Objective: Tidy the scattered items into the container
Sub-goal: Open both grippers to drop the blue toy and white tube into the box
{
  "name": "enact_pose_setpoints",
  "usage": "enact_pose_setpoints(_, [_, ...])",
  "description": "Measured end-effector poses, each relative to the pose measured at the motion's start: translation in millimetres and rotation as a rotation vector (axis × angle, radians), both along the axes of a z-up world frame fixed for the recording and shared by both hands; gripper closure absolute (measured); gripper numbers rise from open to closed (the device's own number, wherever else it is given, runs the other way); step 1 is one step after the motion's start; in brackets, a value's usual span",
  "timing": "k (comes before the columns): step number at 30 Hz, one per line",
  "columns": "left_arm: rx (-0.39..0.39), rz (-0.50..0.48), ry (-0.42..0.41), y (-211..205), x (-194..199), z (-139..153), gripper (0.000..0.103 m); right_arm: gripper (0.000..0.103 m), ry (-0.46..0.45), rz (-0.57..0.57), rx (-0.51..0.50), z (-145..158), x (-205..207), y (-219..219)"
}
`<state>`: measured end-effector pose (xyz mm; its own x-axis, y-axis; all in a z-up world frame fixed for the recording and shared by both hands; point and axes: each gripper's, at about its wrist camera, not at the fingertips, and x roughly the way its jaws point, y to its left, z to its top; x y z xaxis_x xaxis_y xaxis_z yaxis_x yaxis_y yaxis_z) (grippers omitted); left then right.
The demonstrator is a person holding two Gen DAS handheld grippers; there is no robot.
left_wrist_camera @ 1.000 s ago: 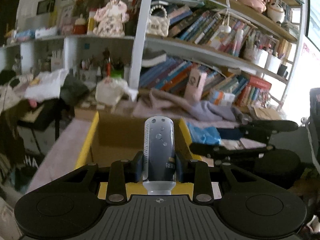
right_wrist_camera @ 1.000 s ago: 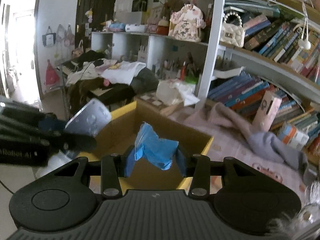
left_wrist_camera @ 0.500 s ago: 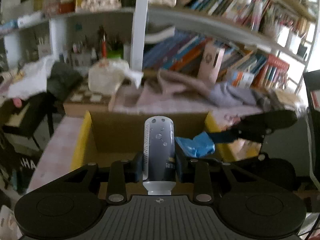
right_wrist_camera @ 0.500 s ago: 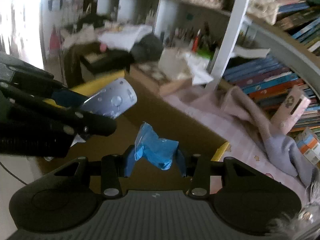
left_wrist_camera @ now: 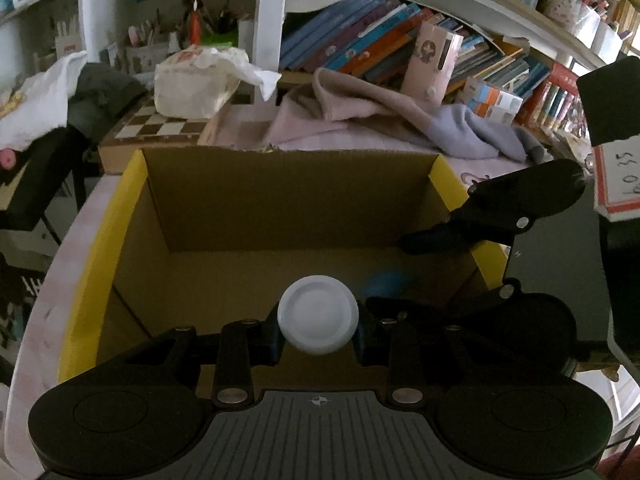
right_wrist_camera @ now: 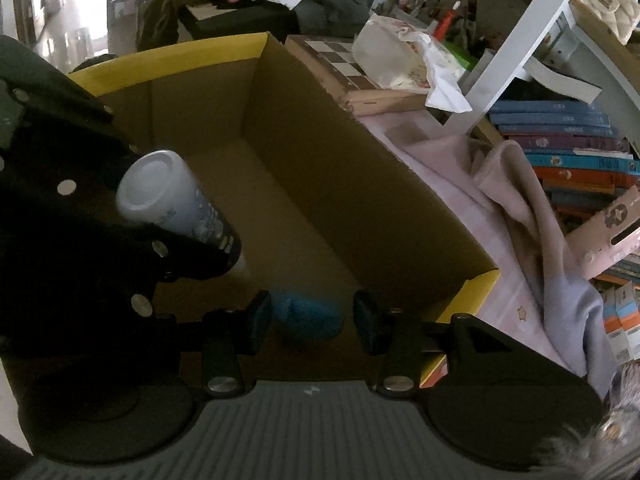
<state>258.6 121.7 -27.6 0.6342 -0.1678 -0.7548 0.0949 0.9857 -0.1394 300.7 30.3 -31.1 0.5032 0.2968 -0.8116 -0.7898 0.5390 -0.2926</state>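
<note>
Here, the left claw (left_wrist_camera: pixel 319 334) is clamped on 1 white bottle (left_wrist_camera: pixel 319 321) and holds it over the open cardboard box (left_wrist_camera: pixel 288 196). The right claw (right_wrist_camera: pixel 313 322) is opening; 1 blue bag (right_wrist_camera: pixel 310 317) is between its fingers, low inside the same box, and the pads do not seem to press it. Behind the box lie 1 chessboard (right_wrist_camera: pixel 340 65), 1 pink cloth (left_wrist_camera: pixel 352 108) and many books (left_wrist_camera: pixel 360 46).

Open yellow-rimmed cardboard box (left_wrist_camera: pixel 296 208): one
White-capped grey plastic bottle (left_wrist_camera: pixel 319 320): one
Crumpled blue plastic bag (right_wrist_camera: pixel 310 316): one
</note>
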Motion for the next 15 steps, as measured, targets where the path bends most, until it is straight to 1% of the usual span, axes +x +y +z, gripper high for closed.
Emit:
enact_pose_setpoints(3, [0.003, -0.002, 0.002, 0, -1, -1, 0.071, 0.053, 0.002, 0.007, 0.007, 0, -1, 0])
enact_pose_setpoints(5, [0.009, -0.008, -0.015, 0, -4, 2, 0.068, 0.051, 0.002, 0.009, 0.016, 1, -2, 0])
enact_pose_setpoints(7, [0.012, 0.0, -0.035, 1, -7, 8, 0.061, 0.048, -0.001, 0.006, 0.032, 4, -5, -1])
enact_pose_setpoints(9, [0.012, 0.012, -0.068, 2, -11, 16, 0.046, 0.04, -0.008, -0.002, 0.062, 10, -8, -4])
enact_pose_setpoints(11, [0.007, 0.016, -0.104, 4, -17, 26, 0.038, 0.038, -0.02, -0.011, 0.103, 19, -13, -9])
enact_pose_setpoints(12, [0.009, 0.017, -0.123, 4, -21, 32, 0.036, 0.037, -0.029, -0.018, 0.121, 24, -16, -11])
enact_pose_setpoints(15, [0.021, 0.02, -0.173, 2, -33, 47, 0.033, 0.036, -0.066, -0.041, 0.173, 41, -26, -20])
